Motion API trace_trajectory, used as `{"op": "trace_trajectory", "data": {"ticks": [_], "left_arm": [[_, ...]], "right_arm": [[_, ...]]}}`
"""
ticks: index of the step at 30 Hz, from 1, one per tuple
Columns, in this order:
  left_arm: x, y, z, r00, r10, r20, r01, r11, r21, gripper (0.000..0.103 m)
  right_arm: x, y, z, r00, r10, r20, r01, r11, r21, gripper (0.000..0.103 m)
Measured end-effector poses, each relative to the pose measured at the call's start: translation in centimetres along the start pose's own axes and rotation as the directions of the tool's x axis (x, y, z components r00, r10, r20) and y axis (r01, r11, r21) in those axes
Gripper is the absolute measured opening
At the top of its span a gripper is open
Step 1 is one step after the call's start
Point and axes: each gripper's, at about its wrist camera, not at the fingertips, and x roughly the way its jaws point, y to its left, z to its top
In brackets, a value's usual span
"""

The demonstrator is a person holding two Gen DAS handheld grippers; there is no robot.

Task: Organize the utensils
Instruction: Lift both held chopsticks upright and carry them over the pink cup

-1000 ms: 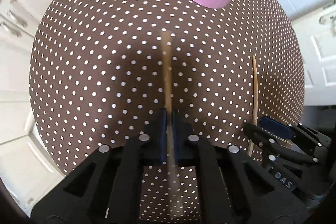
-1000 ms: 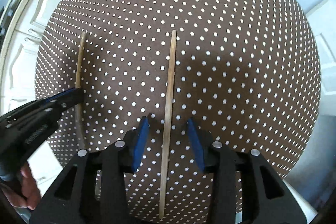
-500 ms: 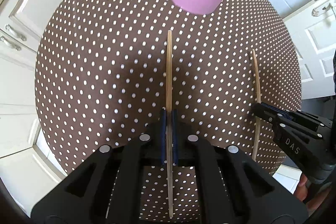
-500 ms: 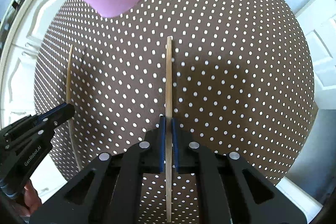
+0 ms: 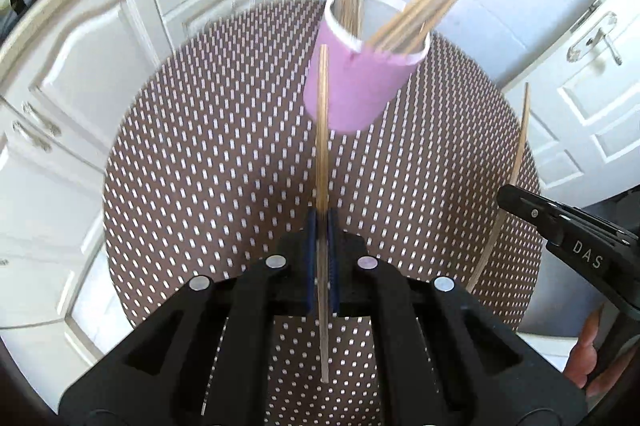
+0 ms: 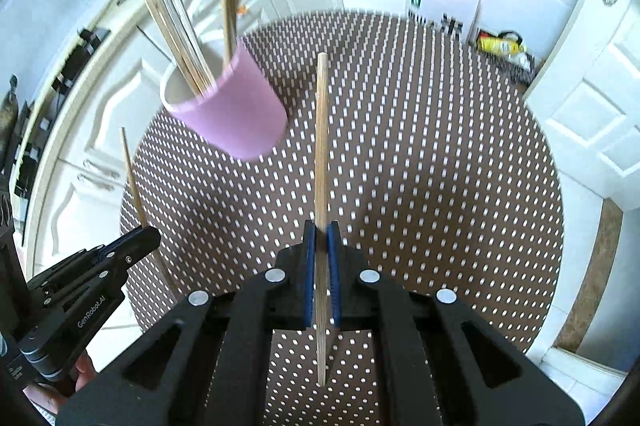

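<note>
**Left wrist and right wrist: one stick clamped in each gripper**

Left wrist view, nearest first: the left gripper [image 5: 321,222] has its blue-padded jaws pressed together on a thin pale wooden chopstick [image 5: 322,130], which runs straight ahead between them, its far tip overlapping the pink cylindrical paper cup [image 5: 356,82]. Off to the right, the right gripper [image 5: 505,195] comes in from the side, gripping a second wooden chopstick [image 5: 520,146].

Right wrist view: the right gripper's jaws, just closed in, are clamped on that second chopstick, which points ahead above the brown round table with white polka dots [image 6: 440,146]. Left of it the left gripper enters from the lower edge. Farther off, the pink cup stands on the table, holding a bundle of wooden sticks [image 6: 176,18] that fan out above its white rim. White panelled cabinet doors [image 5: 100,38] lie beyond the table.
</note>
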Motion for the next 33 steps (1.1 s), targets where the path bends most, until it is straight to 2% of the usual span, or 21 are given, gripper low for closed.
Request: {"op": "trace_trajectory", "data": {"ticks": [5,14,21,27,33], "left_arm": [[-1.8,-0.3,1.8,0.998,-0.013,0.067,0.013,1.000,0.006,0.006],[-5.0,-0.8,4.8,0.987,-0.029,0.157,0.027,1.000,0.011,0.006],[-8.1,-1.1,6.2,0.971,-0.054,0.232,0.049,0.998,0.028,0.006],[-10.4,-1.2,7.7,0.961,-0.079,0.267,0.067,0.996,0.053,0.006],[-12.3,-1.7,9.1,0.955,-0.078,0.287,0.052,0.994,0.096,0.006]], "right_arm": [[0.6,2.1,0.2,0.998,0.009,0.068,-0.009,1.000,-0.002,0.005],[-2.6,3.6,1.6,0.983,0.041,0.181,-0.037,0.999,-0.026,0.005],[-5.2,4.2,3.3,0.963,0.078,0.259,-0.069,0.997,-0.044,0.005],[-7.7,5.0,5.0,0.940,0.101,0.326,-0.086,0.995,-0.060,0.005],[-8.9,5.8,6.1,0.925,0.122,0.361,-0.101,0.992,-0.078,0.005]]}}
